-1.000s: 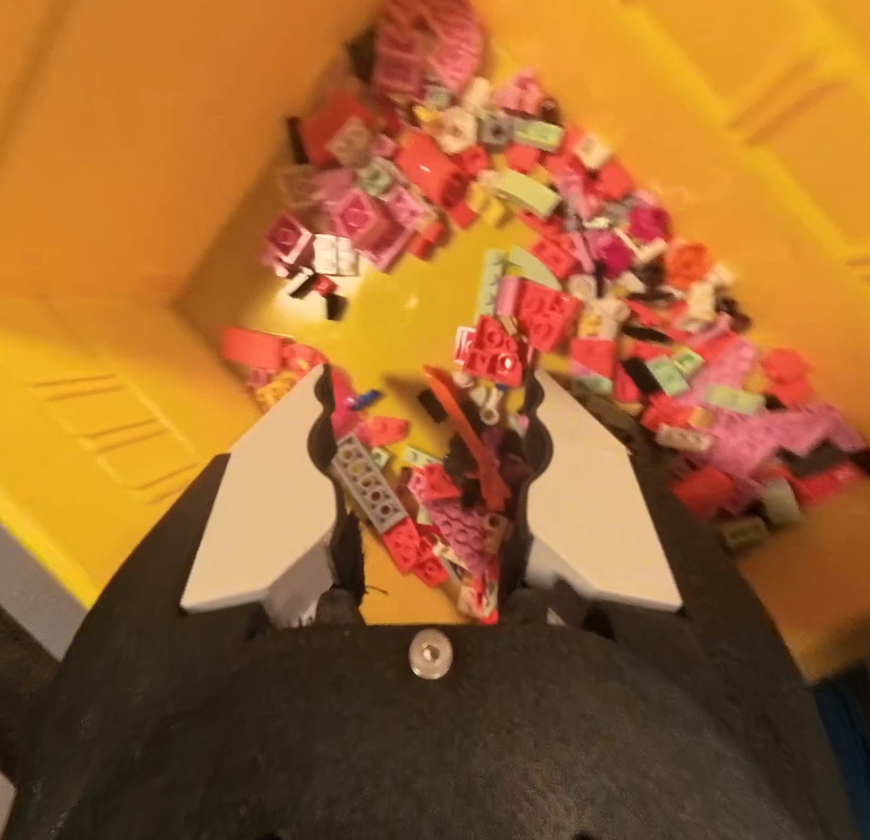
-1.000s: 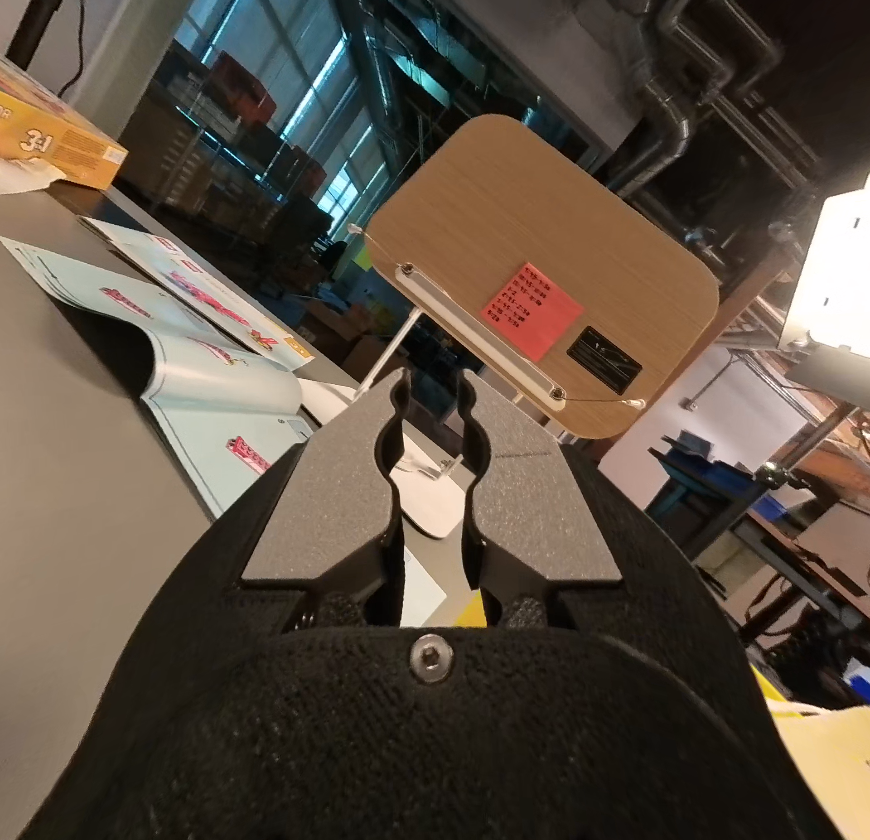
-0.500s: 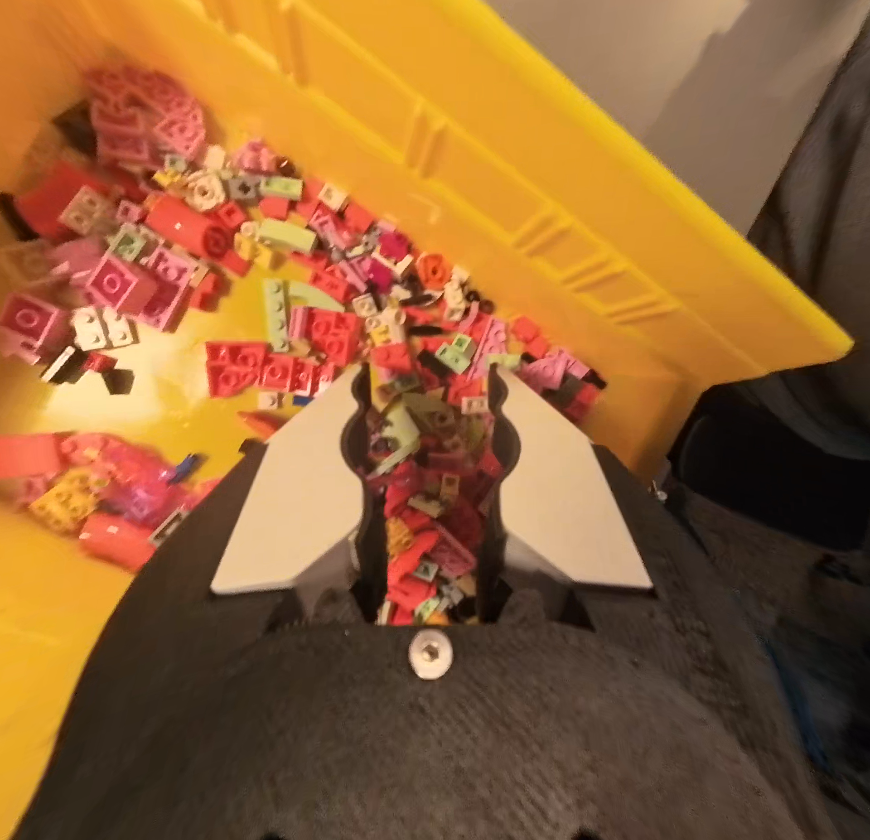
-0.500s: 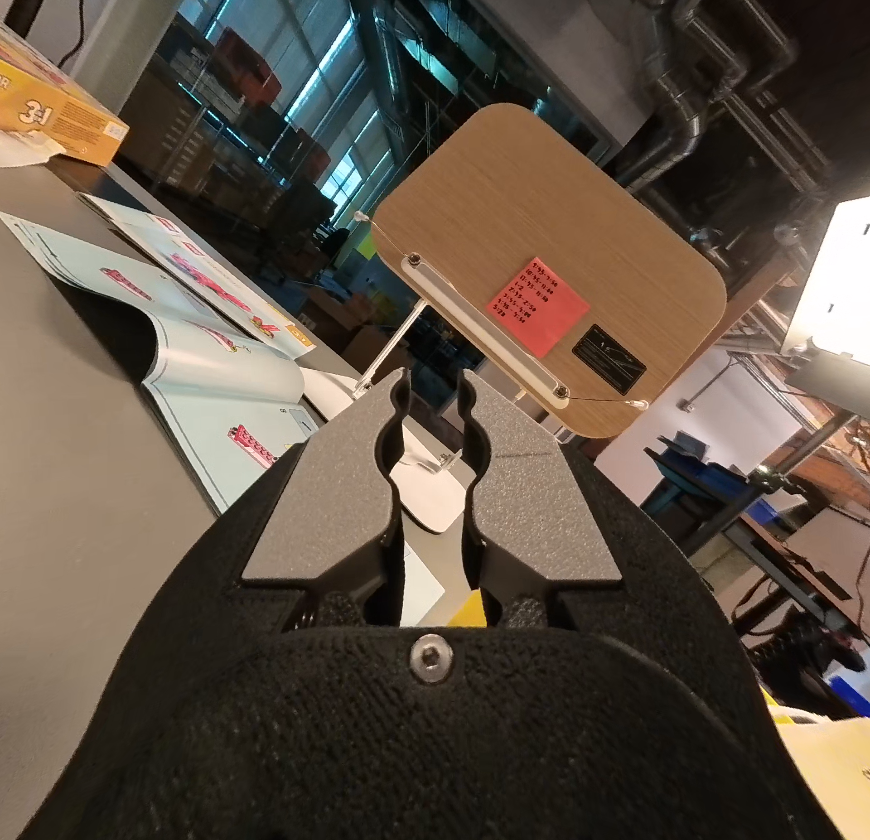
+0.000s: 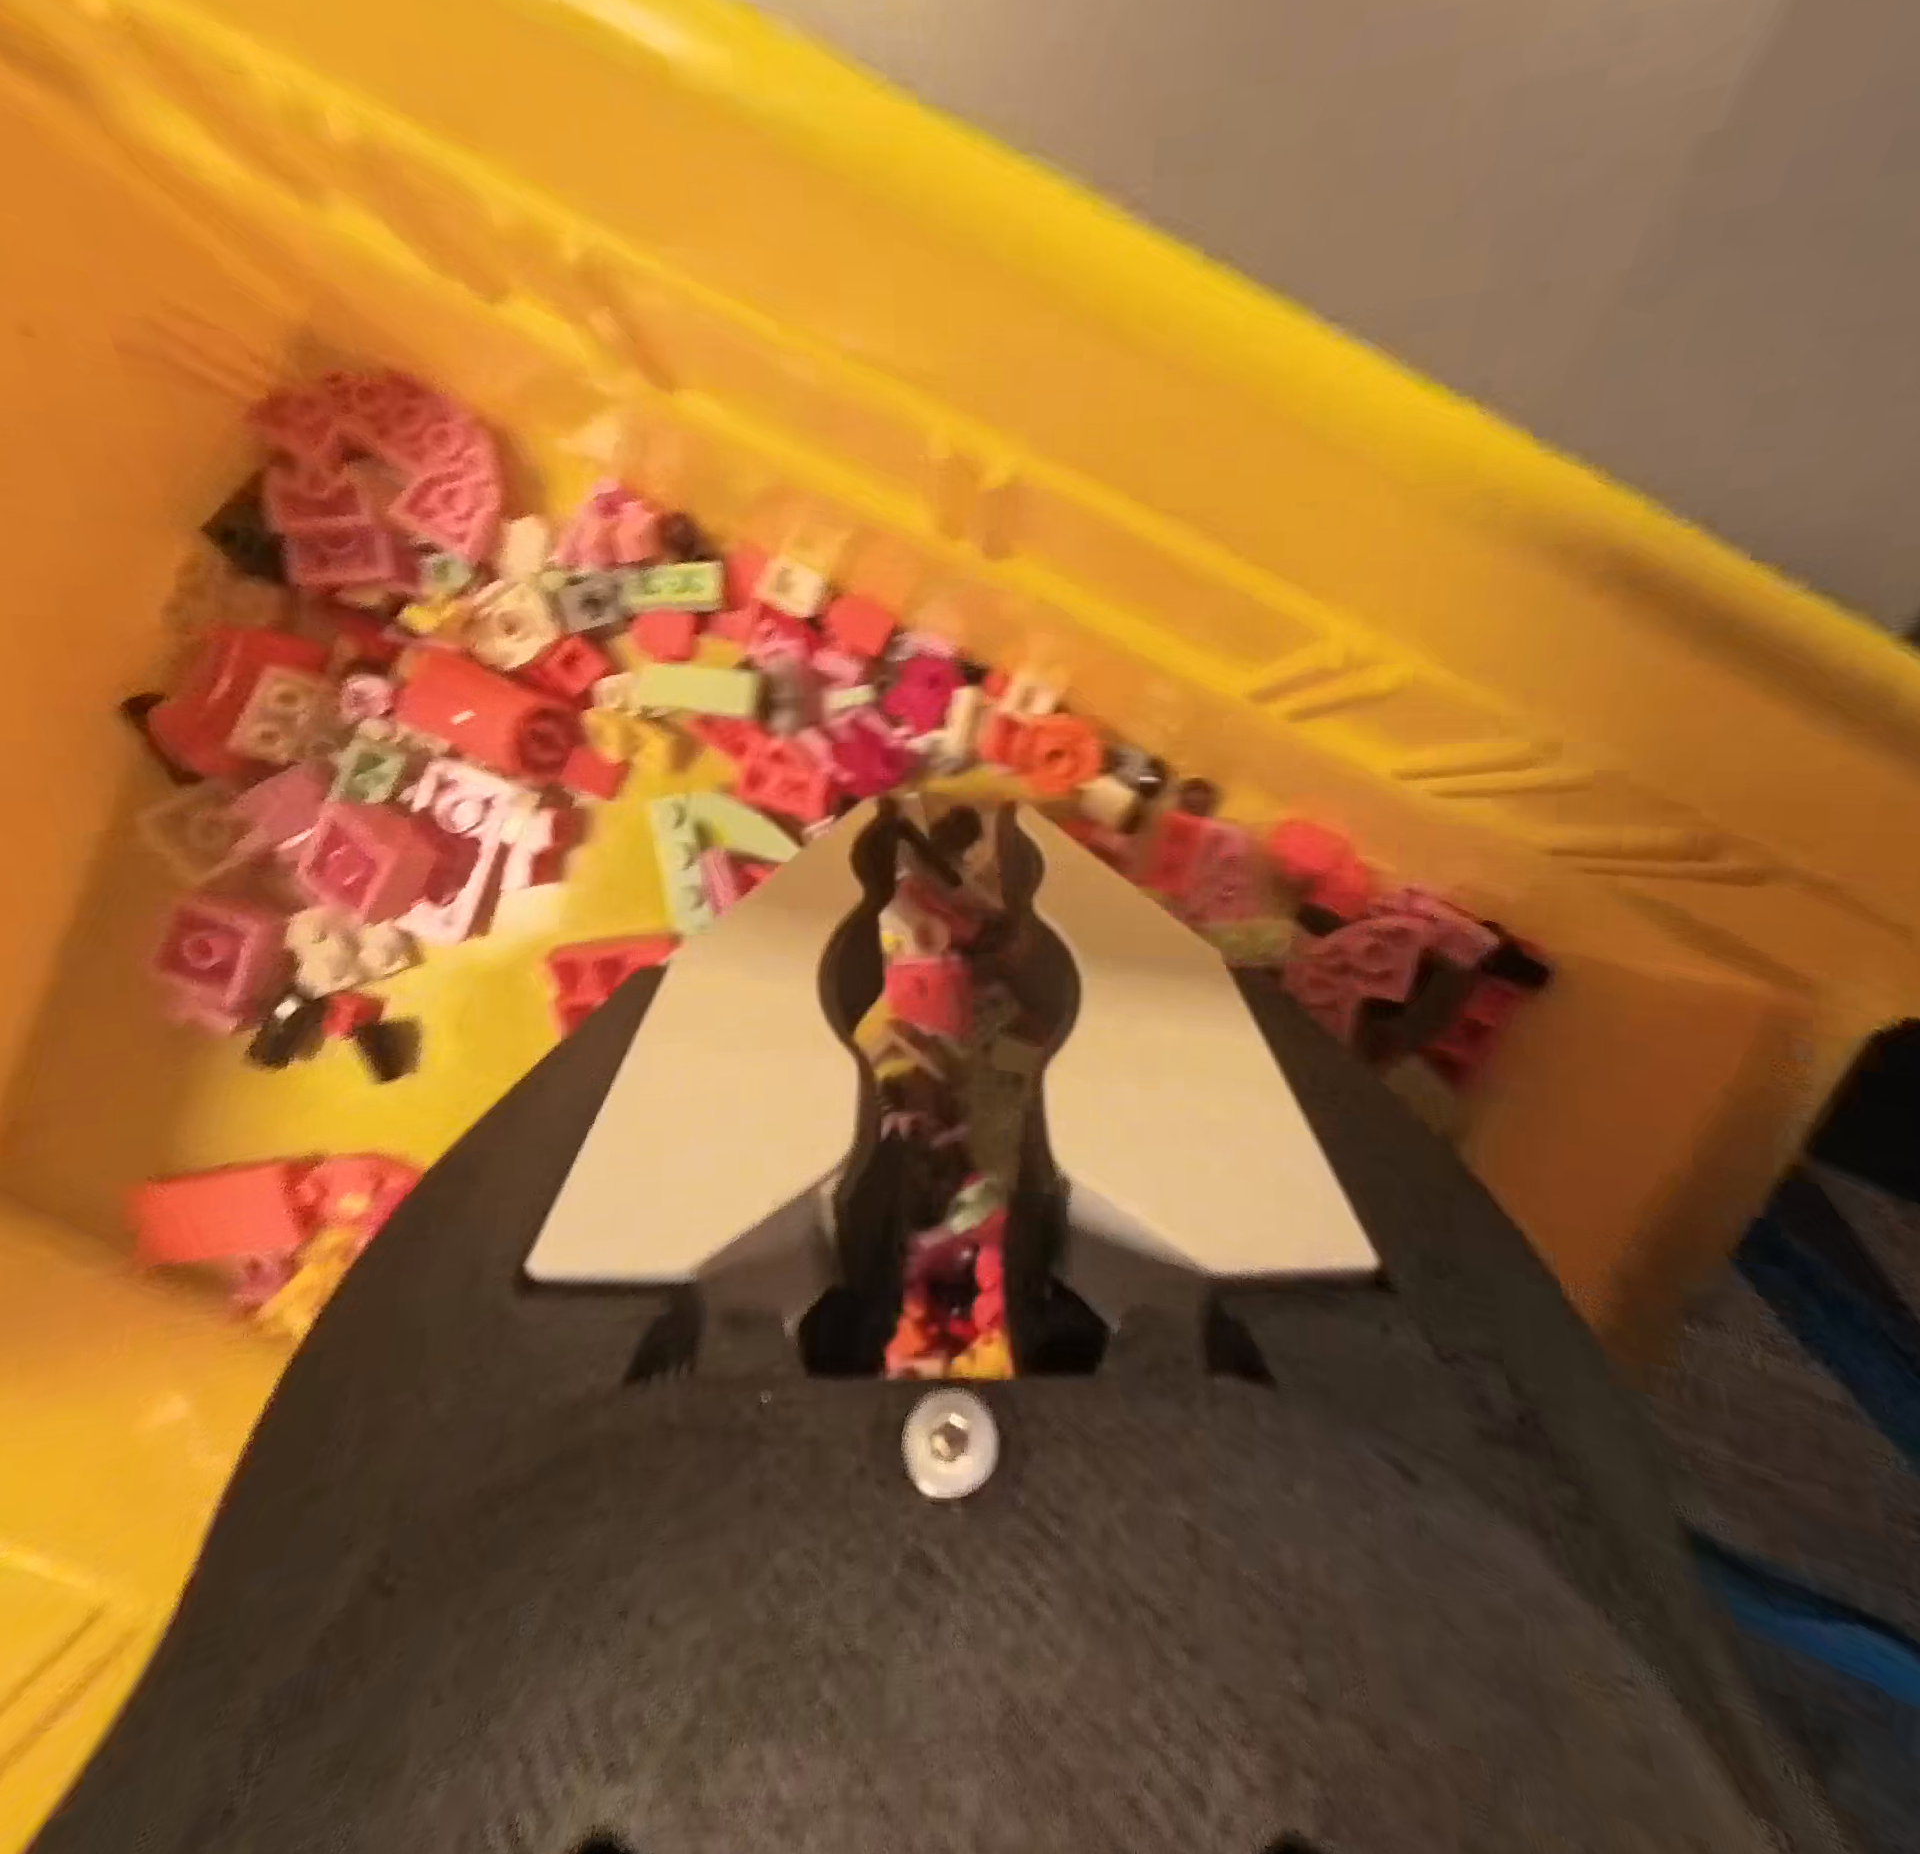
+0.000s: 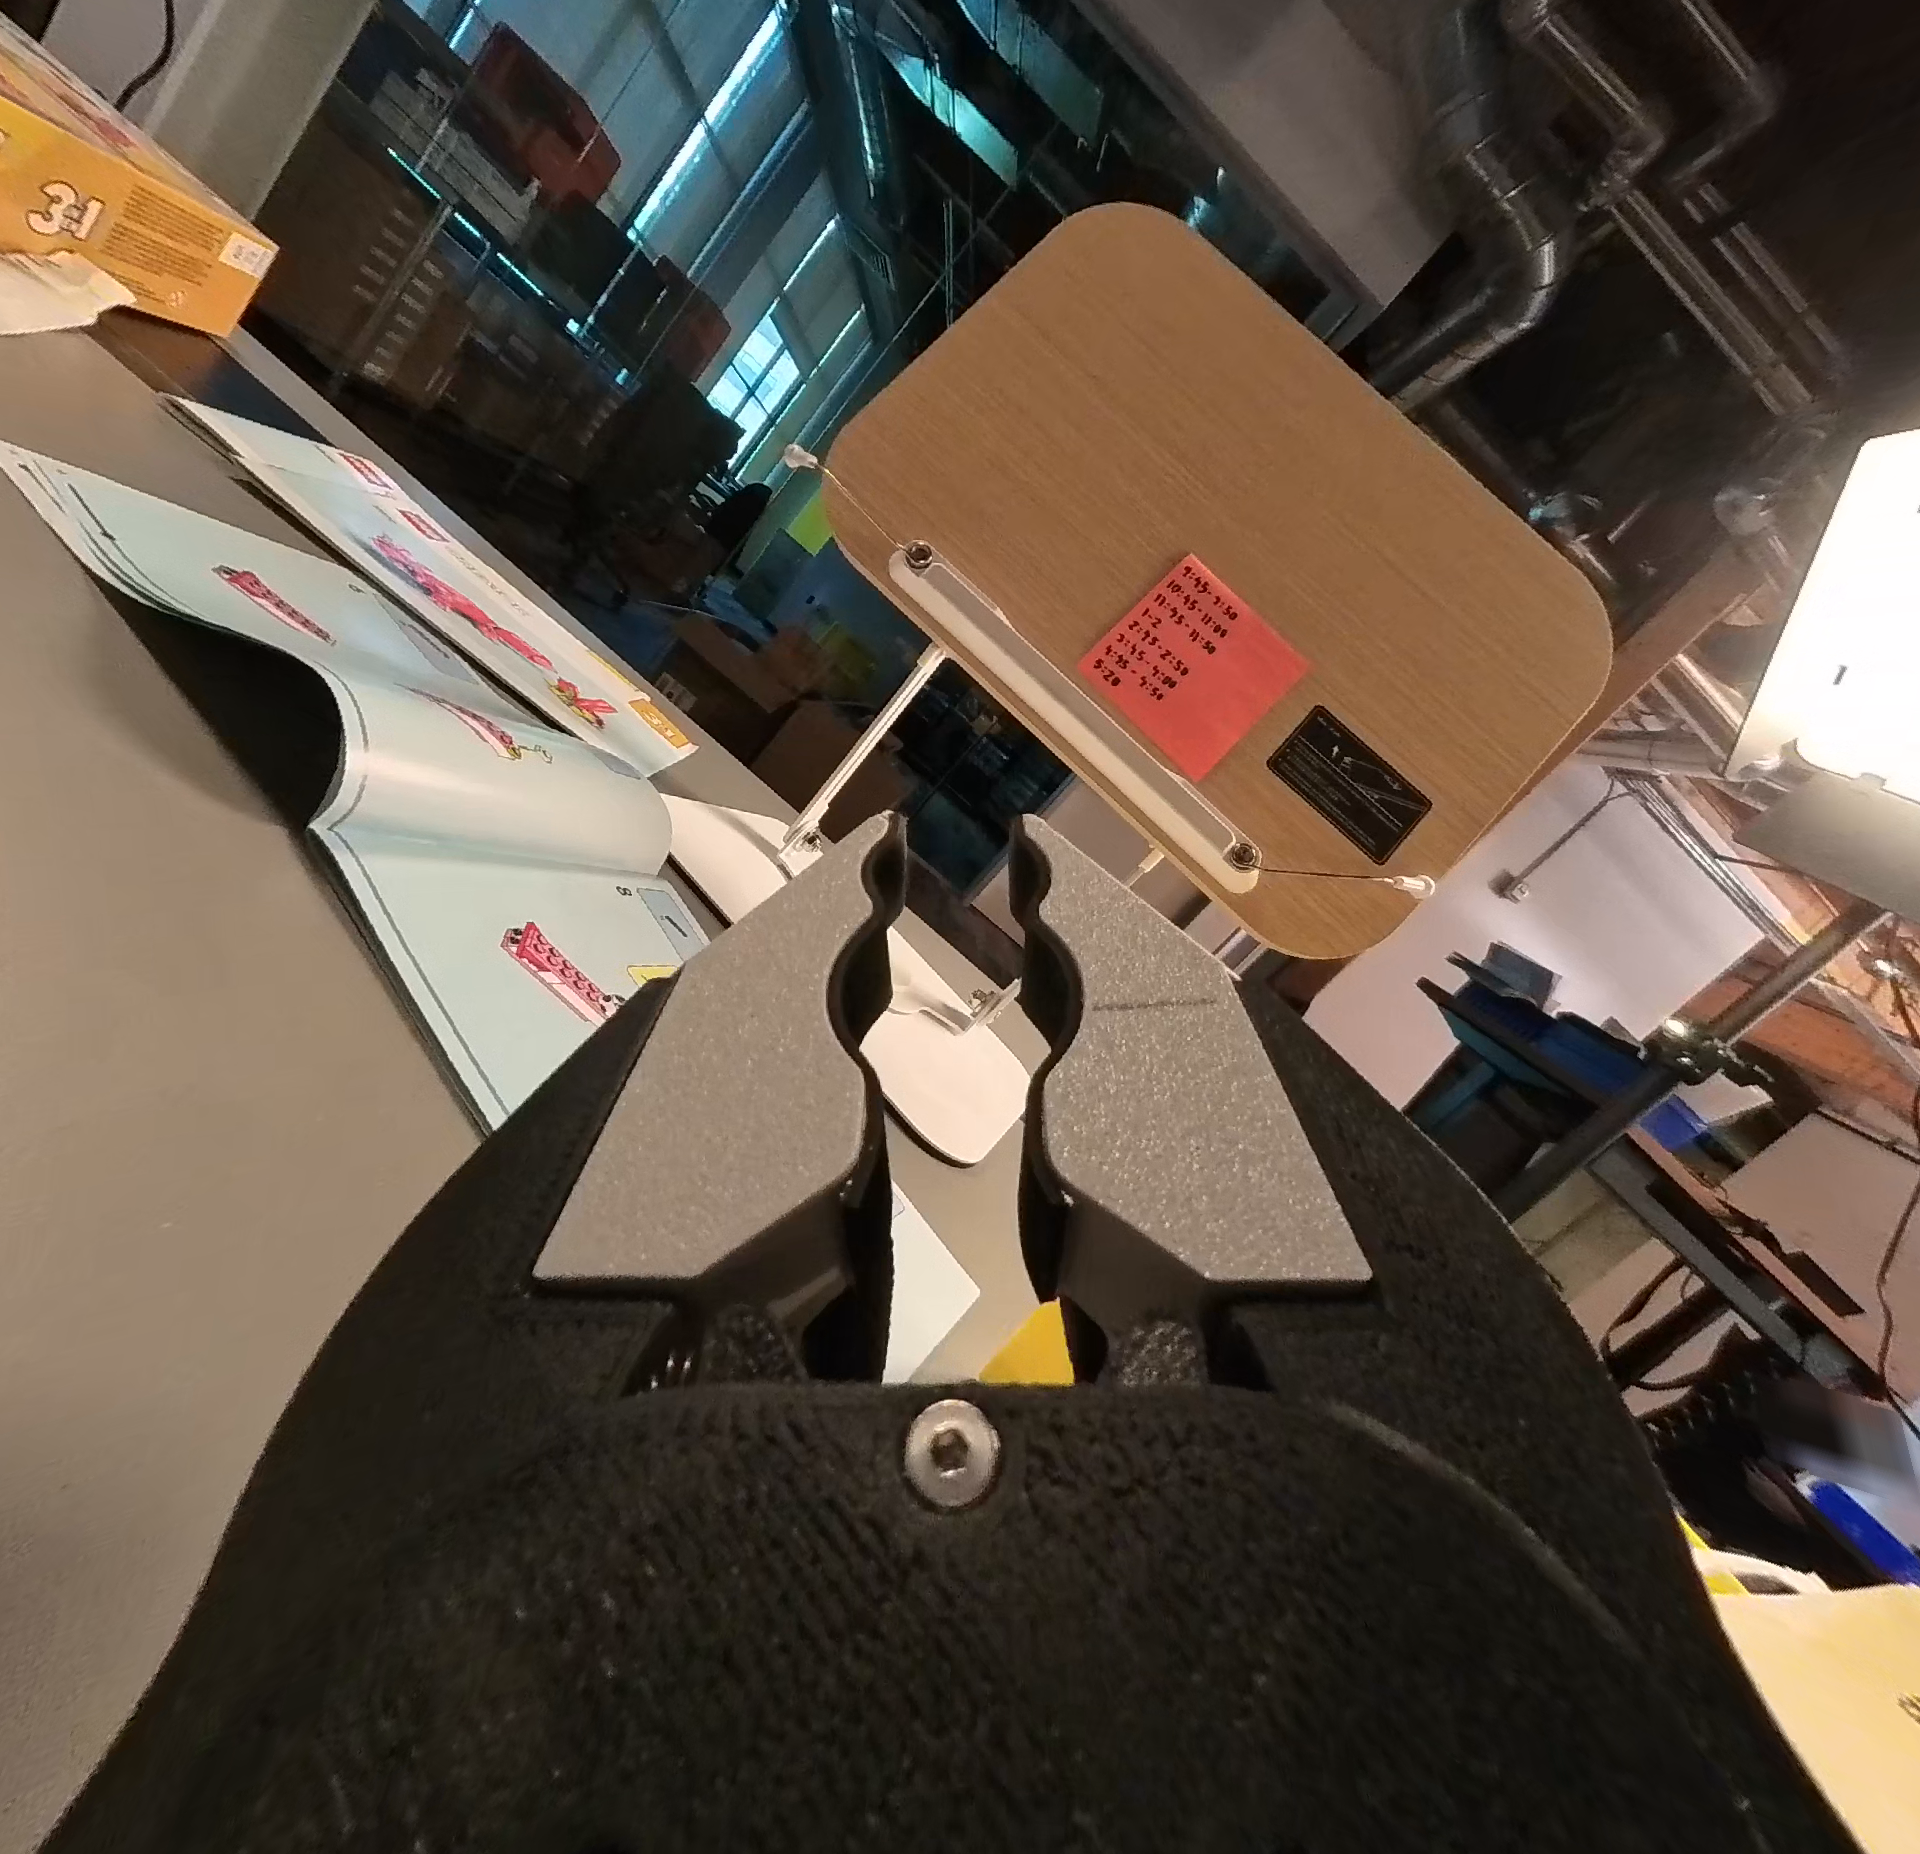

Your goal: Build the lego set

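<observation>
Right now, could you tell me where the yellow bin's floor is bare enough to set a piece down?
The yellow bin has a bare strip of floor between the pink-and-red brick pile and the red bricks nearer the camera. Along the ribbed far wall and around the left gripper the bricks lie crowded.

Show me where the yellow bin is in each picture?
Left wrist view: the yellow bin fills the left and top, holding bricks.
Right wrist view: not clearly in it; only a yellow sliver between the fingers.
Shared landmark: none certain.
</observation>
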A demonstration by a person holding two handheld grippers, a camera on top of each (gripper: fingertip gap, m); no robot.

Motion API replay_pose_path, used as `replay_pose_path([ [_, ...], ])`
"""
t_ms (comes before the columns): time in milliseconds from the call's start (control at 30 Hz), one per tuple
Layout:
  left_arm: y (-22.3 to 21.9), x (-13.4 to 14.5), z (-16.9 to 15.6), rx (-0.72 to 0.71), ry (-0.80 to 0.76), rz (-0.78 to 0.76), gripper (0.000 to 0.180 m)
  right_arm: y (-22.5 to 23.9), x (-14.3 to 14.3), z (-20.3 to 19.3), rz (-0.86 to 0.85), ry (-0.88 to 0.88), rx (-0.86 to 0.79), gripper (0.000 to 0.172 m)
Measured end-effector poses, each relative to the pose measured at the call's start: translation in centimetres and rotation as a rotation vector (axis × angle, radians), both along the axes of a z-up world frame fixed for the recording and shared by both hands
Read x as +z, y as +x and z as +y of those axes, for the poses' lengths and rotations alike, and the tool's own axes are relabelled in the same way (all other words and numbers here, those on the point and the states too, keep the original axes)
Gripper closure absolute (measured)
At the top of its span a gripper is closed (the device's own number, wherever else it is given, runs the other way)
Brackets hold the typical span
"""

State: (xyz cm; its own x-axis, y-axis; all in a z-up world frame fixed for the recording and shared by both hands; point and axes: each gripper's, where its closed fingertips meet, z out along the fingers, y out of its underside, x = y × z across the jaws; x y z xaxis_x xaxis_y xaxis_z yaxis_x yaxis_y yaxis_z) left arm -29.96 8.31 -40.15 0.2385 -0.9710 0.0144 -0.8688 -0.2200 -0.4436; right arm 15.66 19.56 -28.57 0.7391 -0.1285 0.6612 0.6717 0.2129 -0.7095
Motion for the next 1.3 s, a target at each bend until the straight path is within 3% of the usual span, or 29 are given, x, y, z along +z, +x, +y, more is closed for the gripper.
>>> replay_pose_path([
  [100,-2.0,0.3,3.2,0.175,0.068,0.028,0.165,0.0,0.0,0.0,-0.002,-0.002,0.001,0.154],
  [167,-3.8,0.7,5.9,0.407,0.112,0.024,0.165,0.0,0.0,0.0,0.0,-0.001,0.001,0.154],
  [233,-3.5,1.6,6.4,0.52,0.071,-0.095,0.156,0.1,0.0,0.0,0.004,0.002,-0.002,0.153],
  [333,-3.5,3.3,5.9,0.527,0.062,-0.179,0.138,0.2,0.1,0.0,0.015,0.004,0.001,0.152],
  [467,-3.3,4.8,4.5,0.421,0.078,-0.195,0.121,0.2,0.1,0.0,0.013,0.004,0.002,0.153],
  [667,-1.6,3.0,4.8,0.336,0.083,-0.102,0.1,0.2,0.3,-0.1,0.018,0.017,0.001,0.15],
  [833,0.7,2.0,6.7,0.288,0.089,-0.108,0.114,0.3,0.4,-0.2,0.027,0.018,0.006,0.15],
  [967,0.2,0.6,7.6,0.248,0.106,-0.001,0.142,0.3,0.5,-0.2,0.028,0.025,0.006,0.149],
  [1033,-1.2,0.1,8.4,0.283,0.133,0.089,0.161,0.3,0.5,-0.3,0.029,0.03,0.013,0.149],
  [1133,-4.3,0.2,10.1,0.397,0.208,0.221,0.175,0.3,0.6,-0.4,0.036,0.034,0.02,0.149],
  [1300,-4.3,2.6,10.5,0.514,0.16,0.043,0.157,0.1,0.6,-0.4,0.043,0.033,0.036,0.149],
])
